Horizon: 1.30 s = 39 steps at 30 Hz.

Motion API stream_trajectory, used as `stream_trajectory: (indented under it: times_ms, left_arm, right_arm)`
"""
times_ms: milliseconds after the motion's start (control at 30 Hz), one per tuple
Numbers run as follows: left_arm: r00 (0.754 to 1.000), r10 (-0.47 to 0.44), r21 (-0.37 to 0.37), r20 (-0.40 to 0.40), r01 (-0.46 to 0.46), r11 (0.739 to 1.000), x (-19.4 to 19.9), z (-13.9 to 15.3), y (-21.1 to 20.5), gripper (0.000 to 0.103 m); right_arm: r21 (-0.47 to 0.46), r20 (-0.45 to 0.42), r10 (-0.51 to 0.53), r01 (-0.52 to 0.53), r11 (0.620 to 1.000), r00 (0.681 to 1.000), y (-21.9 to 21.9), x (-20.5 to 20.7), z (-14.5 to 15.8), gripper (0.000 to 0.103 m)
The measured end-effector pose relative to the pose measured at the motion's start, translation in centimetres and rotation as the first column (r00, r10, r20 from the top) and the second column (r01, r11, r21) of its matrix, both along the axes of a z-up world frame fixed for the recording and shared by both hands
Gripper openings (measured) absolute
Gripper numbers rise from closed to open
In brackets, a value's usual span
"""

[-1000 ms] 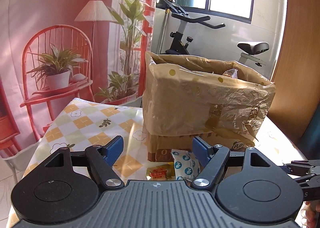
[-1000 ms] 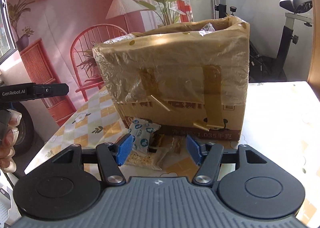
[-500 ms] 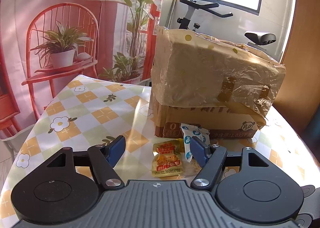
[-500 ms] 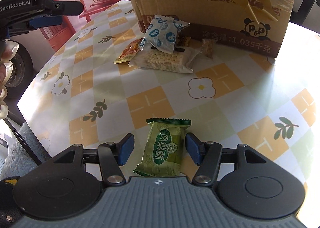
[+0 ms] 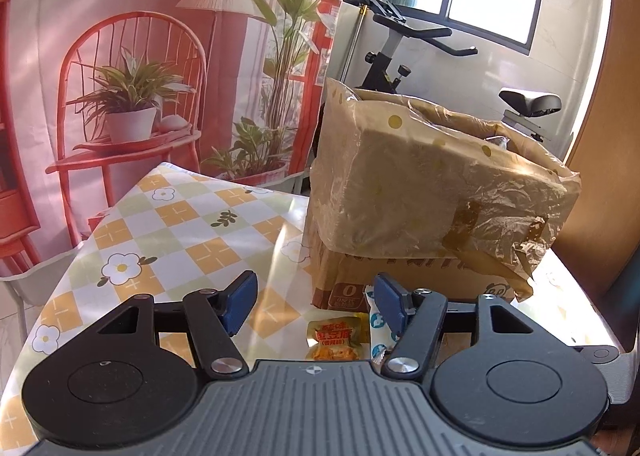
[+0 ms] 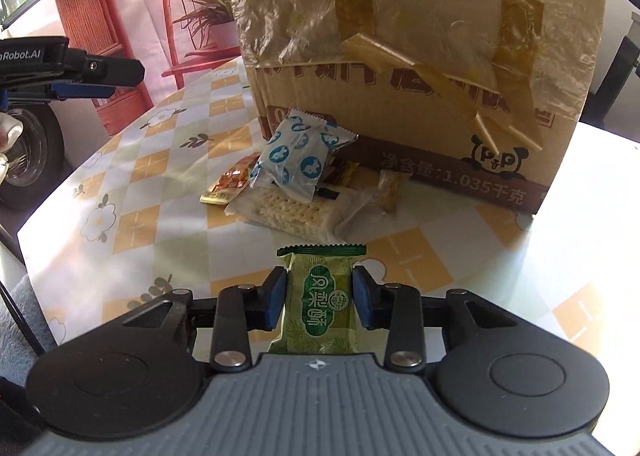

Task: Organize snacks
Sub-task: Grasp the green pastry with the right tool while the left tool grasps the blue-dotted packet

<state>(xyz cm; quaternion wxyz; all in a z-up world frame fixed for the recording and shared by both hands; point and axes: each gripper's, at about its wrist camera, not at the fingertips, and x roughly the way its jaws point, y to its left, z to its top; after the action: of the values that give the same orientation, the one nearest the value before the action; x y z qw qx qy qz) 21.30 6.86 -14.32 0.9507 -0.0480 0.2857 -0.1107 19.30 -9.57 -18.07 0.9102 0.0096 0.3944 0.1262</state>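
One green pineapple-cake packet [image 6: 322,306] sits between the blue pads of our right gripper [image 6: 319,296], whose jaws have narrowed until both pads touch or nearly touch its sides; whether it is lifted clear of the checked tablecloth [image 6: 168,160] we cannot tell. To finish this grasp well, we judge that we should squeeze only enough to hold the soft wrapper, then raise it straight before carrying it toward the plastic-lined cardboard box [image 6: 420,56]. In front of that box lie a blue-and-white packet [image 6: 298,156], a cracker pack [image 6: 296,212] and an orange packet [image 6: 232,184].

The left wrist view alone shows the box's open top, and our left gripper [image 5: 312,302], spread wide and empty, above an orange packet [image 5: 336,340] near the box's base.
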Motion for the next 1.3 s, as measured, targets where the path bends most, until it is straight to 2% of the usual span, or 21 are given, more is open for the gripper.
stream_trajectory:
  times_ms: [200,267,333,500,800,867,1000,1100,1300]
  left_arm:
    - [0.987,0.052,0.0,0.152,-0.053,0.999,1.8,4.7,-0.2,0.067]
    - [0.978,0.066,0.007,0.198,-0.069,0.998,2.3,5.6,-0.7,0.067]
    - [0.976,0.065,0.021,0.208,-0.071,0.997,2.9,5.6,-1.6,0.067]
    - [0.99,-0.005,0.081,0.14,-0.006,0.997,3.5,2.7,-4.0,0.067]
    - [0.992,-0.123,0.118,-0.034,0.127,0.985,5.9,-4.7,-8.1,0.068]
    - [0.989,-0.133,0.112,-0.07,0.141,0.984,6.1,-6.0,-8.7,0.068]
    - [0.974,-0.156,0.031,-0.164,0.163,0.986,7.4,-8.0,-9.0,0.068]
    - [0.975,-0.135,0.072,-0.174,0.149,0.986,7.5,-9.2,-9.6,0.068]
    - [0.971,-0.131,0.085,-0.202,0.15,0.985,7.9,-10.4,-10.3,0.068]
  right_arm:
    - [-0.013,0.099,-0.072,0.074,0.997,0.992,-2.5,2.2,0.9,0.038]
    - [0.003,0.125,-0.11,0.111,0.994,0.986,-3.5,2.6,0.7,0.038]
    - [0.025,0.122,-0.138,0.136,0.99,0.983,-4.2,2.9,0.1,0.038]
    - [0.104,0.103,-0.176,0.165,0.981,0.979,-5.8,2.9,-1.7,0.038]
    - [0.097,0.121,-0.229,0.218,0.971,0.966,-7.0,3.1,-4.0,0.038]
    - [0.08,0.129,-0.219,0.21,0.974,0.967,-6.9,3.0,-4.6,0.038]
    - [0.047,0.149,-0.173,0.168,0.985,0.974,-6.0,2.8,-4.8,0.038]
    - [0.032,0.162,-0.136,0.132,0.991,0.977,-5.4,2.6,-4.9,0.038]
    - [0.049,0.162,-0.154,0.148,0.988,0.975,-5.7,2.6,-5.1,0.038]
